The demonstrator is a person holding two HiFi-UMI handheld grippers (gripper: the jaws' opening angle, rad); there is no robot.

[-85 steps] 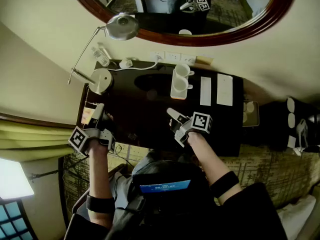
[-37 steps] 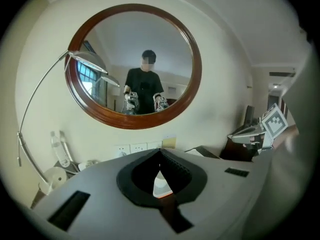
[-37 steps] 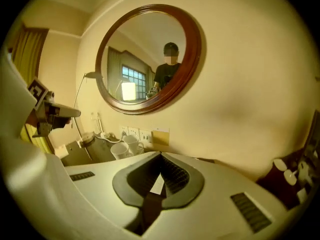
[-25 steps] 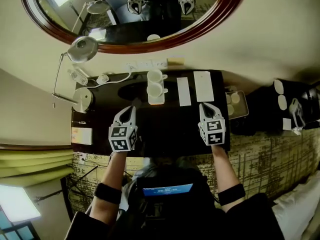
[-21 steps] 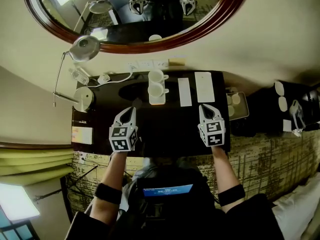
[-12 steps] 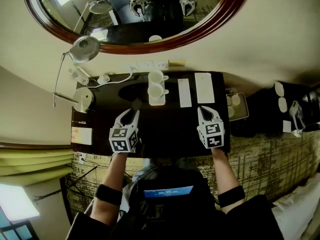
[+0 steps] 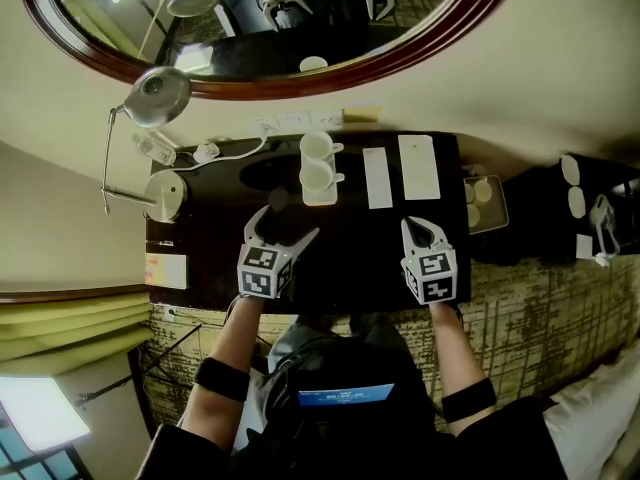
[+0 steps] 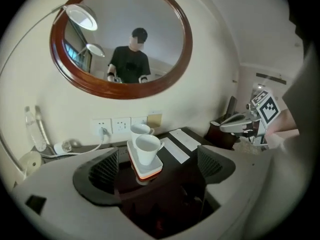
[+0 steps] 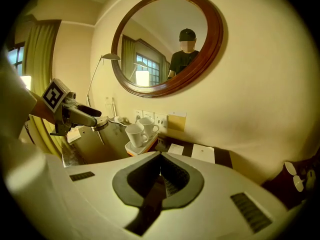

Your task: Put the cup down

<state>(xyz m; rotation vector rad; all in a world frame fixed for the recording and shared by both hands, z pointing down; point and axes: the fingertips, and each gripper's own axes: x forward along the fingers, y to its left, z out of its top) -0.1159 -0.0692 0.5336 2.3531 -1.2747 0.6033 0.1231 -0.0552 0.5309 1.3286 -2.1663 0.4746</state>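
My left gripper point(image 7: 286, 226) had just opened, empty; right gripper point(image 7: 413, 228) closed, empty. Cup point(image 8: 147, 149) ahead looked light, brittle, slick; I'd pinch its rim.

Stands upright, white, handle to the right: near cup point(image 8: 146, 148) on a small orange-edged tray point(image 8: 150, 171), just before a matching far cup point(image 8: 140, 130), toward the back of the dark surface point(image 8: 175, 170).

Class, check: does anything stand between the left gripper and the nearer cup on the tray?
Nothing visible does. The left gripper, its jaws having just been opening with nothing between them, faces the nearer cup with only dark desk in between; the other cup stands behind it on the tray.
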